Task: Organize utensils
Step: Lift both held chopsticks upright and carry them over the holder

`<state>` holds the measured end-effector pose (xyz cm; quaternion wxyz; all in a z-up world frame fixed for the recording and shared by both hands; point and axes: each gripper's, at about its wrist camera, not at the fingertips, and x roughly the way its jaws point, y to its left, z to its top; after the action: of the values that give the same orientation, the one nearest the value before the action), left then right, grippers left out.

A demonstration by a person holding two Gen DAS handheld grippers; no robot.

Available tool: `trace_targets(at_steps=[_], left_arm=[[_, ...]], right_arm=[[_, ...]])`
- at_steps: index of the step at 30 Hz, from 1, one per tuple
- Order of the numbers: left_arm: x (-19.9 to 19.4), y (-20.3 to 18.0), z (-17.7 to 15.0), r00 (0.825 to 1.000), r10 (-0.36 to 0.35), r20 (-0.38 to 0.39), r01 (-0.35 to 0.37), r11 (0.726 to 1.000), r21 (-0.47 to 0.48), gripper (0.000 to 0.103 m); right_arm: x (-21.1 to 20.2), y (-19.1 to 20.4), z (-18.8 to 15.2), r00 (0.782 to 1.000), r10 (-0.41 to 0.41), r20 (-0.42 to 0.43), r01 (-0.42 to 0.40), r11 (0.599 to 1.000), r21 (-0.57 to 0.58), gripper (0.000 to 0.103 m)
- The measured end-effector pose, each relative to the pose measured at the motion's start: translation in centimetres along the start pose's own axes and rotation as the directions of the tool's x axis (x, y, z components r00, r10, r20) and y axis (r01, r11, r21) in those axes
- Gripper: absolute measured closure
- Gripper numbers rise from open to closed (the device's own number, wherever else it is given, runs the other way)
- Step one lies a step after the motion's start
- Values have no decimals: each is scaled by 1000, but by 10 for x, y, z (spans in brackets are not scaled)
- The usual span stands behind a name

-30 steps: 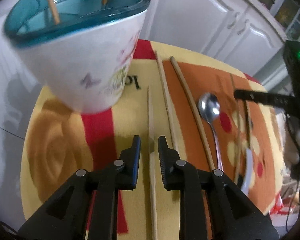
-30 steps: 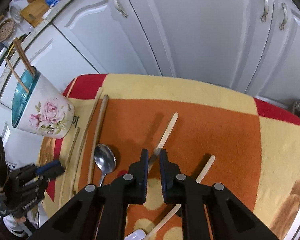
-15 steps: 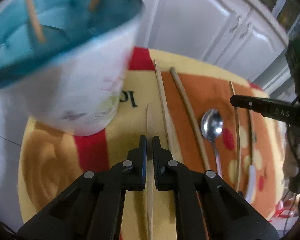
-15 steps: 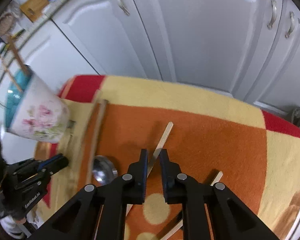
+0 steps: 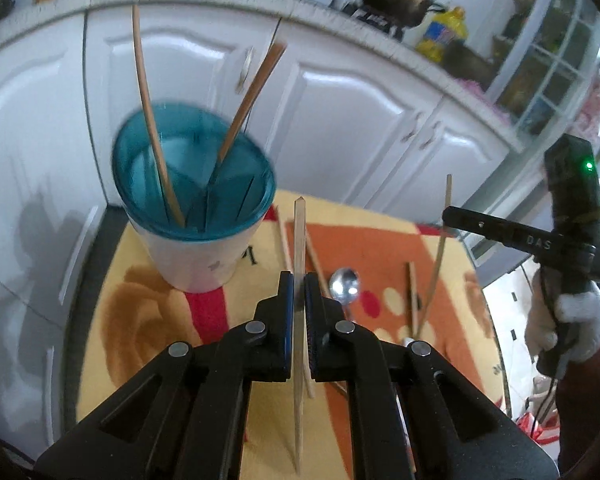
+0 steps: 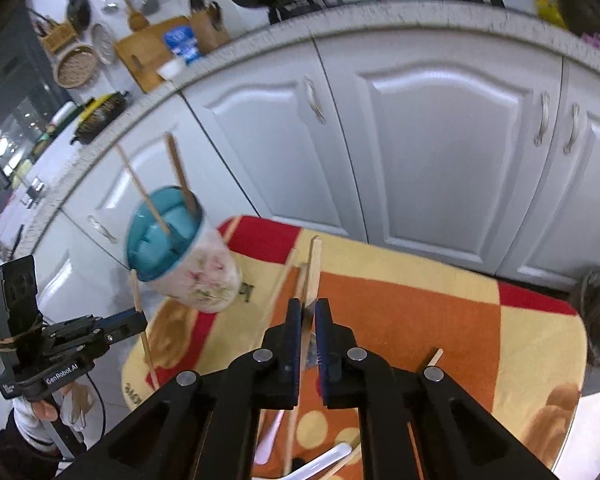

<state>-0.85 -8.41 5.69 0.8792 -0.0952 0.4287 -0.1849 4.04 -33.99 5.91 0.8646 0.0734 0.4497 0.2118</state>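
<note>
My left gripper point(image 5: 298, 292) is shut on a pale wooden chopstick point(image 5: 299, 232) that stands upright between its jaws, lifted off the mat. Just ahead to the left stands a white floral cup point(image 5: 192, 256) with a teal insert and two chopsticks in it. My right gripper point(image 6: 308, 314) holds another chopstick point(image 6: 315, 264) above the mat, its jaws still closing on it. The cup point(image 6: 204, 280) lies ahead and left of it. A metal spoon point(image 5: 345, 285) and loose chopsticks point(image 5: 412, 296) lie on the orange and yellow mat point(image 5: 380, 248). Each view shows the other gripper raised with its stick.
White cabinet doors point(image 6: 440, 140) stand right behind the small table. A white plastic spoon point(image 6: 324, 460) lies near the mat's front, a further chopstick point(image 6: 432, 358) to the right. A dark object point(image 6: 598, 316) sits past the table's right edge. A gloved hand point(image 5: 572, 320) holds the right gripper.
The left jaws closed on the chopstick that lay between them. Both grippers then rose and tilted up, each lifting a chopstick off the mat; the cup now sits lower in both views.
</note>
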Motion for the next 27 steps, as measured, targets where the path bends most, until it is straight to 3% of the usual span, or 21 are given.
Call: trace_targets(at_steps=[13, 27], left_arm=[[-63, -1, 18, 993, -18, 115, 16, 1000, 18, 99], [-118, 6, 62, 973, -1, 230, -4, 1000, 22, 99]], right_arm=[[-56, 41, 14, 993, 55, 104, -45, 994, -95, 98], [-87, 95, 66, 972, 138, 192, -97, 974, -206, 98]])
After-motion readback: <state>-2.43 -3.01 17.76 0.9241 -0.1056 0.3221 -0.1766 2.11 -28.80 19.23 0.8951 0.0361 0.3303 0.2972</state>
